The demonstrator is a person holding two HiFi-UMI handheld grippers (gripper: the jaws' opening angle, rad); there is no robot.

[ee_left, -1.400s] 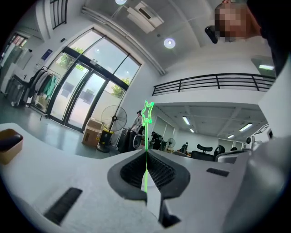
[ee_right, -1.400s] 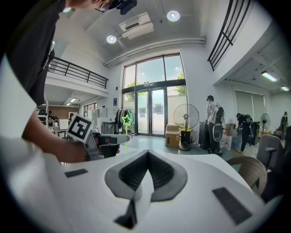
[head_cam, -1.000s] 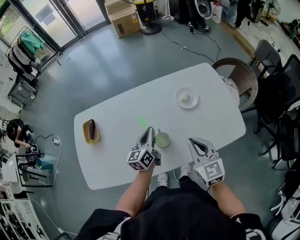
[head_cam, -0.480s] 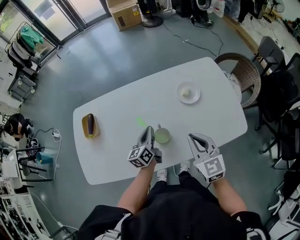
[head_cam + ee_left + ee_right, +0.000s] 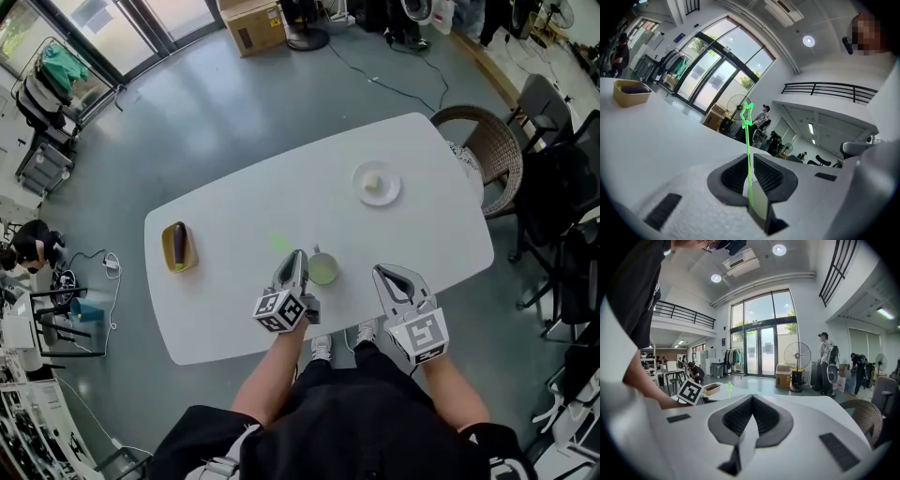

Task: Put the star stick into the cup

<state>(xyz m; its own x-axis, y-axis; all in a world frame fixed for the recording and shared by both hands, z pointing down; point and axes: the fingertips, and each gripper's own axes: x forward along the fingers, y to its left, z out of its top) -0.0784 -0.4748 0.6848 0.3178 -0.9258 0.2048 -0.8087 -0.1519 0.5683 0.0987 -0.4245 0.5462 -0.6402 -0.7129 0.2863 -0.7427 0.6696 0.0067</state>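
My left gripper is shut on the thin green star stick, which runs out past the jaws to its star end above the white table. In the left gripper view the stick stands pinched between the dark pads. The pale green cup stands upright on the table just right of the left gripper's tip. My right gripper is over the table's near edge, right of the cup, with its jaws closed on nothing. The star also shows small in the right gripper view.
A yellow tray holding a dark eggplant sits at the table's left end. A white plate with a small pale item lies at the far right. A wicker chair and black chairs stand by the right end.
Only the head camera has shifted slightly. Both grippers and the stick keep the same places relative to the cup.
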